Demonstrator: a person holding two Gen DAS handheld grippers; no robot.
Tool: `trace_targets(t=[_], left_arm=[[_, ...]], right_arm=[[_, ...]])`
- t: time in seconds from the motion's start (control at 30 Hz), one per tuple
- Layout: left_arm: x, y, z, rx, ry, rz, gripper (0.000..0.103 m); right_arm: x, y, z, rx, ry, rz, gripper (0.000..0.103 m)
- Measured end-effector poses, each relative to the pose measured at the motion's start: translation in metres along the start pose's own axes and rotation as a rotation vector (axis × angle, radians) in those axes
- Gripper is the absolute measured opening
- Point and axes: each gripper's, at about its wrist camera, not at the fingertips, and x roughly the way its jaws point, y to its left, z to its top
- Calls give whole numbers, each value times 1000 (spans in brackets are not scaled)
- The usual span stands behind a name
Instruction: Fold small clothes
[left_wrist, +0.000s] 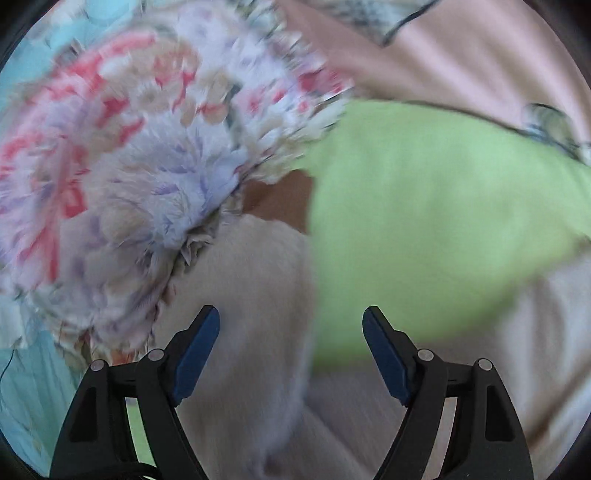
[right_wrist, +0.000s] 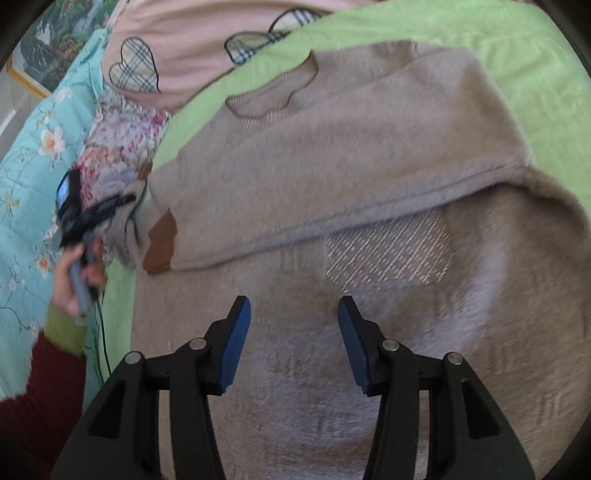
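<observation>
A beige fuzzy sweater lies on a green sheet, one part folded across the rest, with a brown patch at its left end. My right gripper hovers open over the sweater's lower half, with nothing between its blue pads. In the blurred left wrist view my left gripper is open wide above the beige sweater and the green sheet, and it holds nothing. The right wrist view shows the left gripper in a hand at the sweater's left end.
A floral fleece cloth lies left of the sweater, on a turquoise flowered quilt. Pink fabric with plaid hearts lies beyond the sheet. A person's hand and red sleeve are at the lower left.
</observation>
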Motion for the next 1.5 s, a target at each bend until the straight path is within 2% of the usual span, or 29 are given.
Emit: trace_targets(t=[0.07, 0.1, 0.13, 0.17, 0.2, 0.23, 0.37, 0.4, 0.47, 0.57, 0.7, 0.87, 1.03, 1.1, 1.13, 1.17, 1.2, 1.3, 1.4, 1.5], left_arm=[[24, 8, 8, -34, 47, 31, 80], [35, 12, 9, -44, 64, 23, 77], [39, 16, 8, -58, 62, -7, 56], [40, 19, 6, -72, 58, -42, 25], [36, 23, 4, -93, 53, -87, 12], [30, 26, 3, -104, 41, -100, 11], [-28, 24, -9, -141, -76, -248, 10], [-49, 16, -14, -131, -118, -304, 10], [-80, -1, -23, -107, -169, -365, 10], [-121, -34, -38, -61, -218, -499, 10], [-155, -97, -62, 7, -214, -633, 10], [-163, -185, -98, 123, -159, -702, 10], [-147, -225, -131, 181, -62, -692, 17], [-143, -216, -139, 186, -31, -703, 28], [-142, -209, -138, 184, -22, -714, 38], [-144, -198, -143, 175, -26, -722, 47], [-147, -182, -150, 165, -38, -716, 51], [-155, -141, -161, 160, -71, -679, 54], [-151, -87, -168, 98, -96, -560, 54], [-125, -28, -165, -47, -59, -447, 54]], right_arm=[[0, 2, 0, -9, 3, 6, 51], [-2, 3, -1, -14, 4, 12, 51], [-2, 3, -1, -19, 5, 15, 51], [-3, 4, -1, -22, 5, 14, 51], [-2, 5, 0, -26, 6, 12, 51], [-2, 6, 0, -32, 7, 11, 51], [-3, 9, 2, -38, -9, 19, 51], [-5, 9, 3, -36, -19, 21, 51], [-8, 9, 5, -28, -34, 17, 51], [-21, 6, 5, -11, -66, 17, 51], [-37, -7, 6, 23, -108, 2, 51], [-47, -29, 9, 98, -150, -6, 51], [-50, -43, 14, 150, -177, 2, 51], [-49, -47, 18, 171, -182, 11, 51], [-48, -47, 21, 184, -184, 16, 51], [-46, -48, 24, 190, -186, 24, 51], [-43, -46, 29, 196, -188, 37, 51], [-33, -39, 41, 199, -186, 74, 51], [-18, -31, 57, 204, -188, 121, 51], [6, -26, 77, 233, -172, 170, 51]])
